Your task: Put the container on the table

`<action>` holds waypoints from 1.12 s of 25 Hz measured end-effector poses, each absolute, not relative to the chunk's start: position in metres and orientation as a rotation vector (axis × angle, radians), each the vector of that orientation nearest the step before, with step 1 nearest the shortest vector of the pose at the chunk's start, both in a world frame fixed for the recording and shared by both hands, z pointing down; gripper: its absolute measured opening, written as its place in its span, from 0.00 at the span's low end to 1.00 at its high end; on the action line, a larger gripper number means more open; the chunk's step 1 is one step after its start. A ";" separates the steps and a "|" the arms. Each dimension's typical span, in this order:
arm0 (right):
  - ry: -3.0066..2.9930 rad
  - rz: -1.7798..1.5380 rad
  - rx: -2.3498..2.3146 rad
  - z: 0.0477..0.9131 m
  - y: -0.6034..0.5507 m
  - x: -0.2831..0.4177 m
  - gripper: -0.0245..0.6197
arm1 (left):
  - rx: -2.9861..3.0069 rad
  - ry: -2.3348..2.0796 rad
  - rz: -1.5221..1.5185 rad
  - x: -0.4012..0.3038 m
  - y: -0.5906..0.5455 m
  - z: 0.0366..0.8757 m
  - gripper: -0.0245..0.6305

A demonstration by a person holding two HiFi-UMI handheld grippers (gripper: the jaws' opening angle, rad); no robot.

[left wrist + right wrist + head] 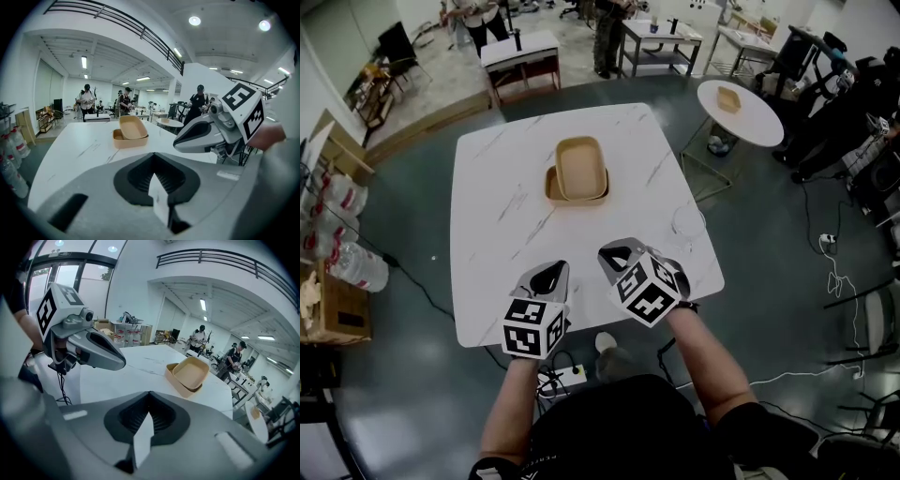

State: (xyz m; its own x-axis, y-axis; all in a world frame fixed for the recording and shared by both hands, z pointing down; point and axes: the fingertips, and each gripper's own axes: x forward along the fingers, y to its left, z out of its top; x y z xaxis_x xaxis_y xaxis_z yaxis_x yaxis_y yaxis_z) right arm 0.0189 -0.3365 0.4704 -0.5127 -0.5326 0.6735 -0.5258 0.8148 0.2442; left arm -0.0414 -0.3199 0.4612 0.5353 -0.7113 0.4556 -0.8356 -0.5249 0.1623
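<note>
A white marble surface (pixel 502 244) seen from above. At its centre sit 2 tan containers. The upper container (pixel 580 167) lies askew inside the lower container (pixel 550 187), probably so it can be lifted out and set down on its own. The left gripper (pixel 551 272) and right gripper (pixel 614 251) hover side by side over the near edge, well apart from the stack. Both pairs of fingers are clenched together on nothing, so no reach seems to have begun.
</note>
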 end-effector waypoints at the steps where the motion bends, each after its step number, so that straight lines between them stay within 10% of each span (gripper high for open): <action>1: -2.220 0.004 0.797 0.470 -0.332 0.022 0.04 | 2.419 -1.282 0.468 -0.041 -0.316 0.460 0.03; 28: -2.464 0.400 1.228 0.449 -0.285 0.056 0.04 | 2.452 -1.306 0.376 -0.023 -0.270 0.469 0.03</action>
State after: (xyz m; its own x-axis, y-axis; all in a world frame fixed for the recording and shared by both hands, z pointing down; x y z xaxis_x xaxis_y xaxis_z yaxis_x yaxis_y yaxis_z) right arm 0.0557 -0.2848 0.4489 -0.5590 -0.7063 0.4344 -0.8074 0.5828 -0.0914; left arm -0.0228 -0.2705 0.4693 0.5431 -0.7474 0.3827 -0.8365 -0.5214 0.1688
